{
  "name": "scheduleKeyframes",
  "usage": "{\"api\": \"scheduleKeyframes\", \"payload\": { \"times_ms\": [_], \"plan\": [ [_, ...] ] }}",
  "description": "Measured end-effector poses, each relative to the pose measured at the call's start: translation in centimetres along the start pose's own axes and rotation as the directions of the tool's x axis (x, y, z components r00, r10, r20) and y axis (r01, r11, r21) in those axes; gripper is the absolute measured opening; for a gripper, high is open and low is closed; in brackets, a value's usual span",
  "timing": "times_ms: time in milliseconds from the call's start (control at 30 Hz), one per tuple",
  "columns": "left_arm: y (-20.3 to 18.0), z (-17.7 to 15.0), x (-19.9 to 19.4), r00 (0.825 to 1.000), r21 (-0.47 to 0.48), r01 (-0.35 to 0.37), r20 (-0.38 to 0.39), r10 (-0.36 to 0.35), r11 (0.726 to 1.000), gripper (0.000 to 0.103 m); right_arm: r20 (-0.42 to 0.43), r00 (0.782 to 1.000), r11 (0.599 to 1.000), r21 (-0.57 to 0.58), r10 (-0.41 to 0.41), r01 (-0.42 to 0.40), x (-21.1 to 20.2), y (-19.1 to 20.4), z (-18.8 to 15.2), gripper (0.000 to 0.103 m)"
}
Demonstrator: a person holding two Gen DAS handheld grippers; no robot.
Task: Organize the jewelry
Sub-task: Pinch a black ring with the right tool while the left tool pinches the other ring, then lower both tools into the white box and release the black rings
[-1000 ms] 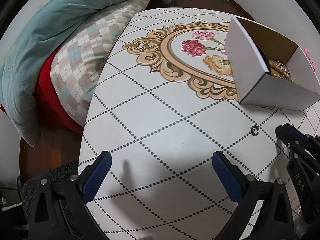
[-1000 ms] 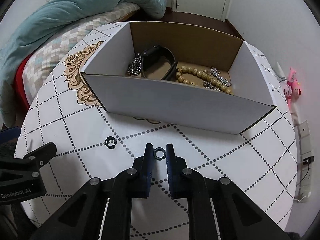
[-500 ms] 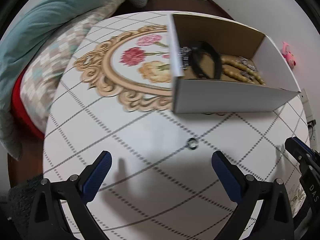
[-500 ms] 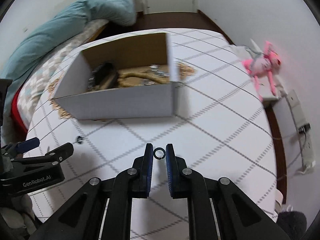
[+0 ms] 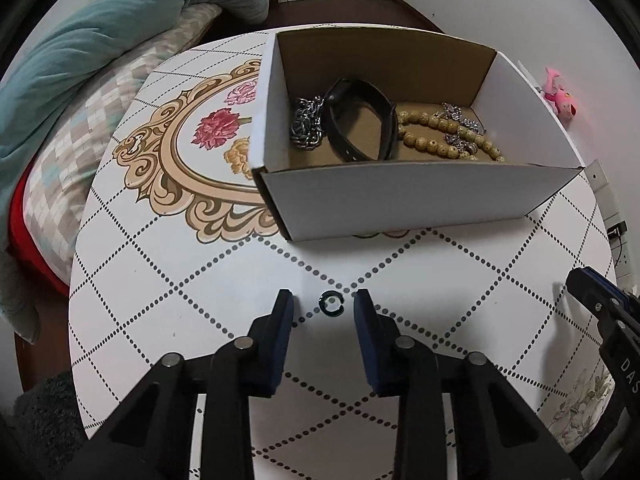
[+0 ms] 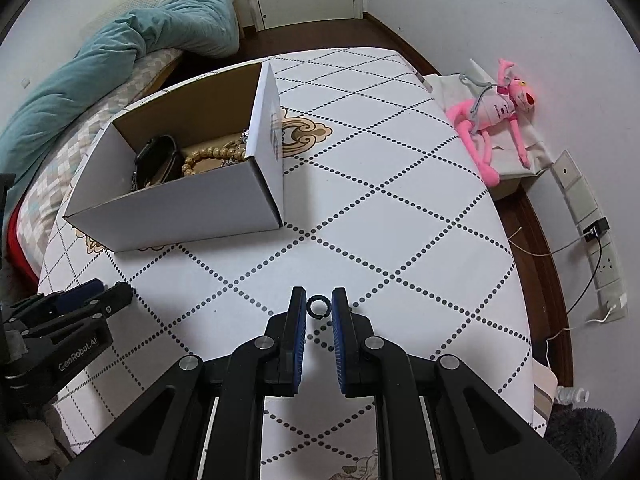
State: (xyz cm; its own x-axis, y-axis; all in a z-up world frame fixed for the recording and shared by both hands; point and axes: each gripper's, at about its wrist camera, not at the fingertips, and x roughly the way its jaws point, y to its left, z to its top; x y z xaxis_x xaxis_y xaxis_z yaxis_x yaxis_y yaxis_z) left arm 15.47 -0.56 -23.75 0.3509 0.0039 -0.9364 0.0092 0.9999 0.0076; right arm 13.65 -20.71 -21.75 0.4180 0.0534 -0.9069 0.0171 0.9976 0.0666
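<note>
Left gripper (image 5: 323, 307) points steeply down at the round white table with dotted diamond pattern (image 5: 200, 300). Its jaws have just been closing; a small dark open ring (image 5: 331, 304) lies flat on the table between the blue pads (image 5: 285, 322), with clear gaps either side, so pads not pressing on it, nothing grasped.

Right gripper (image 6: 319, 307) is clenched on a second small dark ring (image 6: 319, 306), pinched upright between the tips of its blue pads, held above the table's right half. In the left wrist view the right gripper's tip shows at the right edge, well apart from the left gripper.

White cardboard box with brown inside (image 5: 400, 196) sits on the table just beyond the left gripper, open top, partly over the printed gold ornate frame with flowers (image 5: 172, 152). Inside the box: silver chain (image 5: 306, 126) at the left, black band bracelet (image 5: 360, 120) in the middle, touching the chain, tan wooden bead bracelet (image 5: 436, 136) at the right with small silver pieces (image 5: 456, 114) on it.

Off the table: teal blanket (image 6: 120, 60) over a checked pillow (image 5: 80, 132) far left, pink plush toy (image 6: 492, 116) on the floor by the right wall, power strip with cable (image 6: 592, 216) along that wall.
</note>
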Motion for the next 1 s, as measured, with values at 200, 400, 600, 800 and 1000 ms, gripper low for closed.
{"api": "scheduleKeyframes", "payload": {
  "times_ms": [200, 400, 600, 800, 1000],
  "plan": [
    [-0.5, 0.0, -0.1, 1.000, 0.006, 0.012, 0.007, -0.012, 1.000, 0.010, -0.002, 1.000, 1.000, 0.005, -0.001, 0.001, -0.1, 0.0, -0.1, 0.013],
    [-0.6, -0.1, -0.4, 0.999, 0.010, 0.030, 0.017, -0.031, 0.999, 0.010, 0.005, 1.000, 1.000, 0.006, 0.007, -0.007, -0.4, 0.0, 0.0, 0.013],
    [-0.7, -0.1, -2.8, 0.996, 0.004, 0.070, 0.053, -0.070, 0.998, 0.010, 0.025, 0.999, 1.000, 0.003, 0.029, -0.029, -1.6, 0.4, 0.3, 0.013],
    [-1.0, 1.3, -7.0, 0.985, 0.006, 0.127, 0.116, -0.127, 0.992, 0.010, 0.063, 0.995, 0.997, -0.002, 0.072, -0.072, -3.9, 0.9, 1.5, 0.013],
    [-0.5, 5.1, -10.3, 0.966, -0.008, 0.206, 0.160, -0.202, 0.979, 0.010, 0.122, 0.981, 0.989, -0.022, 0.150, -0.149, -7.1, 1.8, 5.0, 0.013]
  ]
}}
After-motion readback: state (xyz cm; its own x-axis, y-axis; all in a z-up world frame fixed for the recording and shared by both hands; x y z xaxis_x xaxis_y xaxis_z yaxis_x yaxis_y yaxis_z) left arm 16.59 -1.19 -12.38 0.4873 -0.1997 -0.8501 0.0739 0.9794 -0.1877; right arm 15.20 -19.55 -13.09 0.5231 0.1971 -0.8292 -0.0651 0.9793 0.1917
